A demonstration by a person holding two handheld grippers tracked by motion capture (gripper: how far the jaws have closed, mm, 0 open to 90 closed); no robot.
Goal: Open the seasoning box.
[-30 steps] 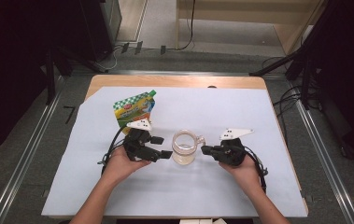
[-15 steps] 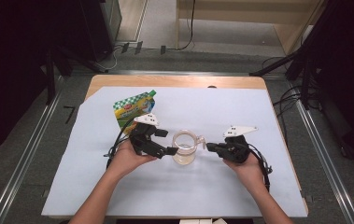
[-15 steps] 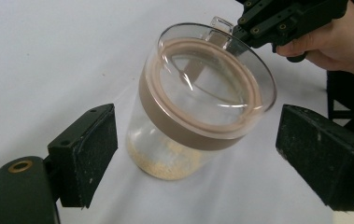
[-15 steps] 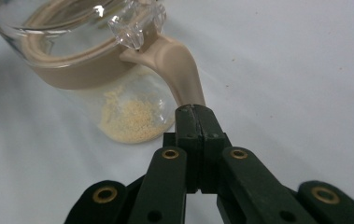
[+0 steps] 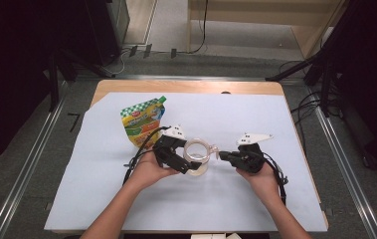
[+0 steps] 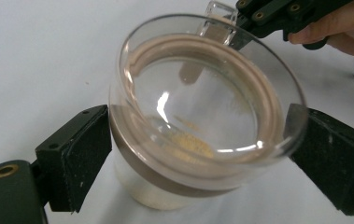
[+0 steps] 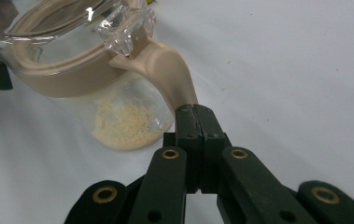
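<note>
A clear glass jar [image 5: 197, 155] with a beige band stands on the white sheet. A little pale powder [image 7: 123, 123] lies on its bottom. My left gripper [image 5: 192, 158] has come in from the left, and its jaws have just been opening. They now stand wide on either side of the jar [image 6: 202, 107], at the band, with the left gripper [image 6: 202, 149] open. A beige handle [image 7: 172, 74] curves off the jar's [image 7: 72, 60] right side. My right gripper [image 7: 194, 114] is shut on this handle's end, with the right gripper [image 5: 222, 156] to the right of the jar.
A green and yellow pouch [image 5: 142, 122] lies flat behind the left hand. The white sheet [image 5: 275, 114] covers most of a wooden table. Cables trail from both grippers toward the person. Metal rails run along the floor on both sides.
The left hand has moved right toward the jar, and its jaws now straddle it instead of standing beside it. The right hand and the jar have stayed put.
</note>
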